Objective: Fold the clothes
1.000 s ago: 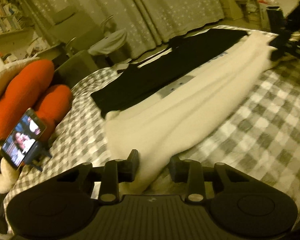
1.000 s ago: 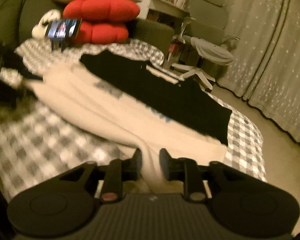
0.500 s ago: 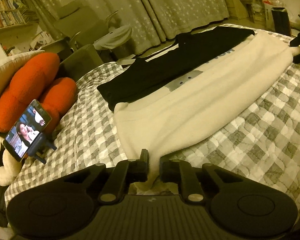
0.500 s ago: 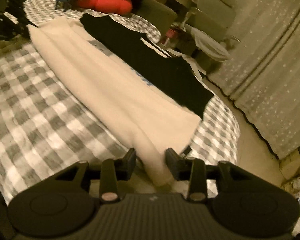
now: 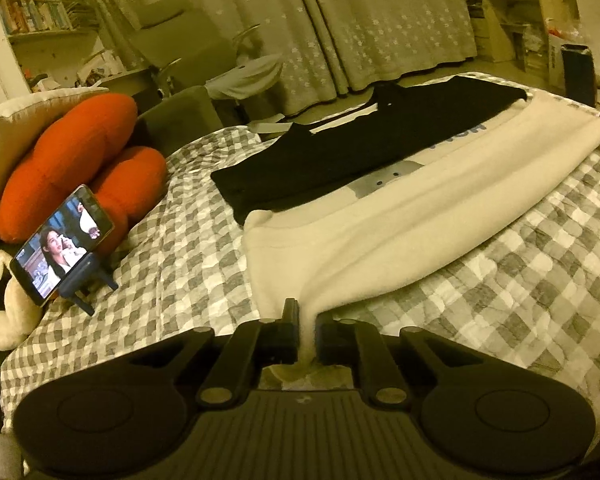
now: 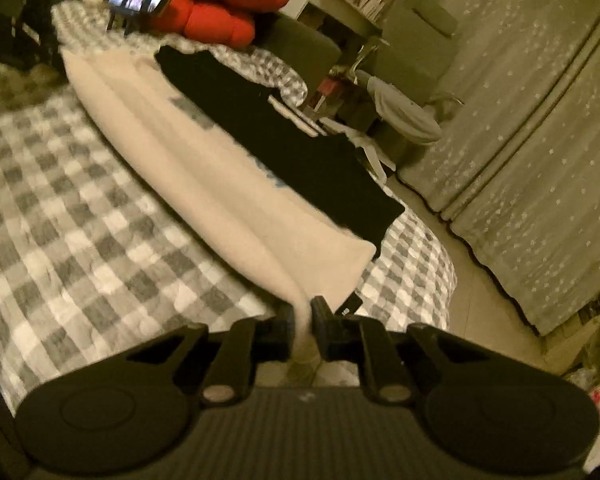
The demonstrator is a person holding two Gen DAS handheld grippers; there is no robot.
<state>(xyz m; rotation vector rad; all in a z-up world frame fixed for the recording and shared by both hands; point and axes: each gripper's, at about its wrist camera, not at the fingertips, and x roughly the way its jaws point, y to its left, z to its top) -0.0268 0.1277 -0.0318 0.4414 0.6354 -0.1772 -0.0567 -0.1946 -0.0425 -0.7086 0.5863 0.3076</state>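
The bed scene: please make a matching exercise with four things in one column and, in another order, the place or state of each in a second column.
Things:
1. white garment
2. black garment
3. phone
4. red cushions

Places or states:
A. propped on a small stand, screen lit
B. pinched at both ends by the left claw and the right claw
C. stacked at the bed's end, behind the phone
D. lying flat along the white garment's far side

Pairs: 1-B, 2-D, 3-A, 4-C

Two garments lie on the grey-and-white checked quilt point(image 5: 520, 280): one long cream fleece garment point(image 5: 400, 216) and one flat black garment point(image 5: 340, 160). Two puffy red cushions point(image 5: 64, 160) are stacked, and one smartphone point(image 5: 62, 246) stands on one small dark stand point(image 5: 86, 284).
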